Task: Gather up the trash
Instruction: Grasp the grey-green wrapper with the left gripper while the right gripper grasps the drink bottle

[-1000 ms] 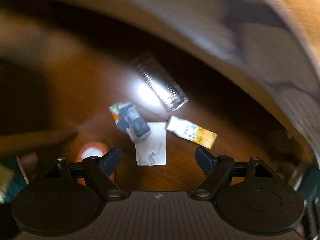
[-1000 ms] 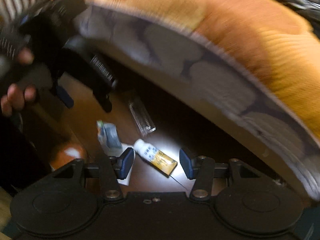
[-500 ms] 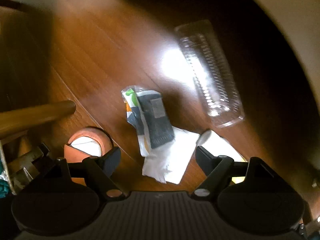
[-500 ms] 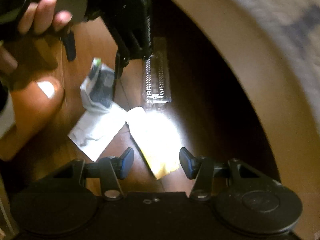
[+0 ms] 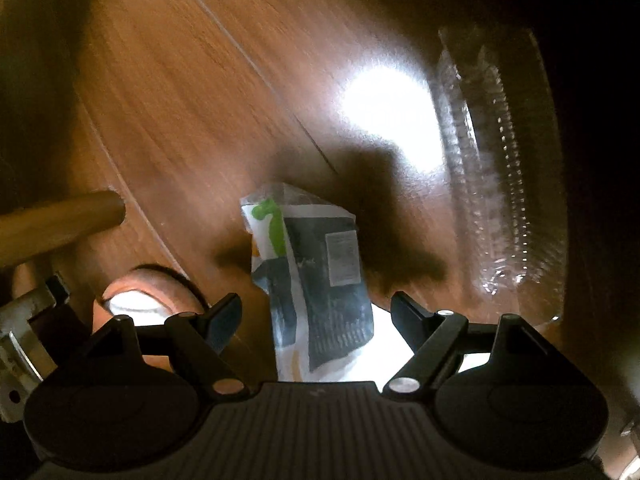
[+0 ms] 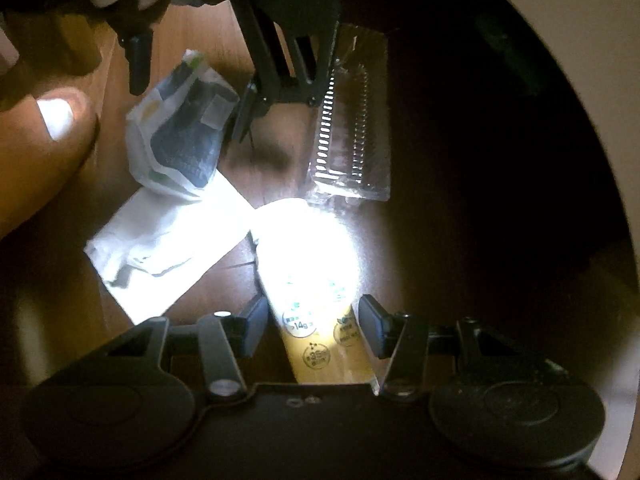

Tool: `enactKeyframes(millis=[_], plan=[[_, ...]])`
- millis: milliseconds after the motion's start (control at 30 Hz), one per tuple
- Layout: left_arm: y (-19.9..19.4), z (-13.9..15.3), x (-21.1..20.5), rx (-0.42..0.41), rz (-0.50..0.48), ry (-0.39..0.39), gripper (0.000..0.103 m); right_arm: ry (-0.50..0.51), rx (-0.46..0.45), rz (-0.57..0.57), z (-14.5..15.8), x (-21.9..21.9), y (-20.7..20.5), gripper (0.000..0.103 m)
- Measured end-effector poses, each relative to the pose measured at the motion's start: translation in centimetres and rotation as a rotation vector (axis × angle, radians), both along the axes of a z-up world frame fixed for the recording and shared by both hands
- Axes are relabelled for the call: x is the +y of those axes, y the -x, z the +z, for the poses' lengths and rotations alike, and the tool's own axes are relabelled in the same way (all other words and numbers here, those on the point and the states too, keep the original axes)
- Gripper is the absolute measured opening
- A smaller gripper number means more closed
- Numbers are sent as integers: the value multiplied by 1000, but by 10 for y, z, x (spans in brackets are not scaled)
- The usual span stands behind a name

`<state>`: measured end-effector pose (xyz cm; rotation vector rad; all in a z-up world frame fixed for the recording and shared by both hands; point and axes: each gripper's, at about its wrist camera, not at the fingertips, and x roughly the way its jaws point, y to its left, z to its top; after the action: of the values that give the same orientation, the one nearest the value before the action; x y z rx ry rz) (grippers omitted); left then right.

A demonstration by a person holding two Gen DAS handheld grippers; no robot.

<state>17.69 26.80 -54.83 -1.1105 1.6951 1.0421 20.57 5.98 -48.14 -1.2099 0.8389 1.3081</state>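
Note:
Trash lies on a dark wooden floor. A crumpled dark-and-white wrapper with a green mark (image 5: 316, 280) lies between the open fingers of my left gripper (image 5: 316, 322); it also shows in the right wrist view (image 6: 180, 144). A white-and-yellow packet (image 6: 320, 300) lies between the open fingers of my right gripper (image 6: 312, 330). A white paper (image 6: 164, 240) lies under the wrapper. A clear ribbed plastic tray (image 5: 500, 184) lies to the right, and shows in the right wrist view (image 6: 352, 132). My left gripper (image 6: 188, 92) hangs over the wrapper there.
A bare toe (image 5: 136, 300) rests on the floor by the left finger, also in the right wrist view (image 6: 48, 128). A wooden furniture leg (image 5: 60, 220) stands at left. A pale curved bedding edge (image 6: 592, 80) overhangs at right, with dark shadow beneath.
Both grippers have come down closer to the floor. The wrapper now sits between the left fingers and the packet between the right fingers. Both stay open.

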Motion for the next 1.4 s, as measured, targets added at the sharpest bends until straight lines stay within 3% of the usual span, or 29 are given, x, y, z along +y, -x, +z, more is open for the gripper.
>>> enactKeyframes(millis=[133, 200, 333, 367, 467, 567, 700, 833, 1133, 1400], plan=[[-1, -10, -2, 3, -14, 0, 77, 8, -1, 6, -10, 3, 2, 50], [0, -14, -1, -3, -10, 9, 61, 9, 13, -19, -13, 5, 0, 49], [5, -17, 1, -23, 3, -9, 44, 12, 28, -76, -16, 8, -5, 46], [6, -17, 1, -35, 8, -13, 34, 20, 40, -110, -16, 8, -8, 46], [4, -15, -1, -51, -3, -30, 30, 37, 101, -283, -15, 6, -24, 45], [-1, -12, -5, -54, -15, -33, 16, 26, 177, -465, -11, -3, -41, 44], [-11, -2, -9, -64, -58, -45, 13, 13, 254, -680, -1, -20, -59, 44], [-20, 13, -14, -101, -62, -43, 9, -11, 279, -813, 17, -37, -66, 44], [-35, 82, -43, -179, -104, -59, 6, -81, 256, -947, 89, -70, -62, 43], [-41, 167, -81, -293, -232, -93, 6, -194, 225, -1049, 173, -99, -55, 43]])
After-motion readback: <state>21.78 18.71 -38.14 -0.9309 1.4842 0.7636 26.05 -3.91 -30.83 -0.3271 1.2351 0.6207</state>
